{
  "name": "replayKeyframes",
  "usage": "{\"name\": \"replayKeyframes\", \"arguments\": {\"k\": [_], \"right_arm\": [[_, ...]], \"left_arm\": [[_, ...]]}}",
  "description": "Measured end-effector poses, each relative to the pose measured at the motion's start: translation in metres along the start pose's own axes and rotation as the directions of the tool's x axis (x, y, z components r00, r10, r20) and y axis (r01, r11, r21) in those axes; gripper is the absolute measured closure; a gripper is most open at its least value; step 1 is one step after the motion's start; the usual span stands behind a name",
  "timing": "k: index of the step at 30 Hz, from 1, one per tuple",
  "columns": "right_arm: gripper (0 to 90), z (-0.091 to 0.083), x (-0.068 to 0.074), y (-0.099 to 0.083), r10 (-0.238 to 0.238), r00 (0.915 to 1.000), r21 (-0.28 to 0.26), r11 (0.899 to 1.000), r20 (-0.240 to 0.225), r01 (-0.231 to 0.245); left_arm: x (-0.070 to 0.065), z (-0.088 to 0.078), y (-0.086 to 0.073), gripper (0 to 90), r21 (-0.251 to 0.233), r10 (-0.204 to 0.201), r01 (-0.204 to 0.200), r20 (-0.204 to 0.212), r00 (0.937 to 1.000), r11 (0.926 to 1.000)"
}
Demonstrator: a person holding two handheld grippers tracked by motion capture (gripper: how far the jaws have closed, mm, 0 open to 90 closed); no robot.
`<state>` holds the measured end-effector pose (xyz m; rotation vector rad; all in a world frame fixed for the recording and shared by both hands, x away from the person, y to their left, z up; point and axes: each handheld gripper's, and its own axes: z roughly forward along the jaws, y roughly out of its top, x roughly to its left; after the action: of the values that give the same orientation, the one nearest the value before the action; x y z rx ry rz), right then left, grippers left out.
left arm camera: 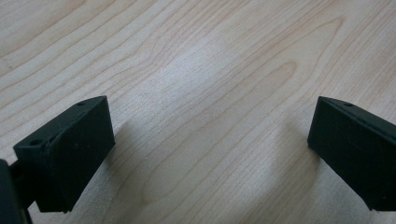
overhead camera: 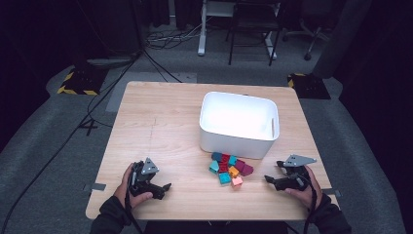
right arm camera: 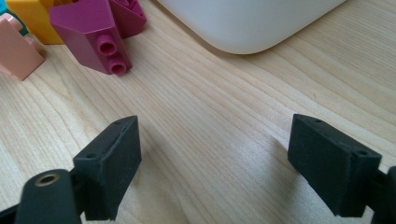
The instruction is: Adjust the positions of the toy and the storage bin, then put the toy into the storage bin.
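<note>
The right tool rests low over the wooden surface at its near right corner, held in the person's right hand. Its jaws stand wide apart with nothing between them; in the right gripper view only bare wood lies between the two black pads. The left tool sits near the front left of the surface in the left hand, its jaws also spread wide over bare grain (nothing gripped).

The pile of small bricks lies between the two tools, nearer the right one but apart from it. A magenta brick is the closest to the right tool, with a pink brick and a yellow brick beyond it. Just behind the pile stands the white tub, its near wall close to the bricks.
</note>
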<state>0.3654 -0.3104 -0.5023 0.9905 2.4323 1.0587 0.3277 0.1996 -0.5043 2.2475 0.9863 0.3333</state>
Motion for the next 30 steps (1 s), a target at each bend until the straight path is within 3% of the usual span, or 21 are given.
{"name": "replayKeyframes", "arguments": {"k": [15, 30], "right_arm": [[16.6, 0.0004, 0.0004, -0.0014, 0.000, 1.0000, -0.011, 1.000, 0.002, 0.000], [15.8, -0.0010, 0.0000, -0.0017, -0.008, 1.0000, -0.002, 1.000, -0.005, 0.008]], "left_arm": [[0.0032, 0.0015, 0.0019, 0.2, -0.002, 0.024, -0.024, 0.011, 0.9997, 0.9997], [0.0026, 0.0015, 0.0023, 0.4, 0.005, 0.016, -0.017, 0.013, 0.9998, 0.9999]]}}
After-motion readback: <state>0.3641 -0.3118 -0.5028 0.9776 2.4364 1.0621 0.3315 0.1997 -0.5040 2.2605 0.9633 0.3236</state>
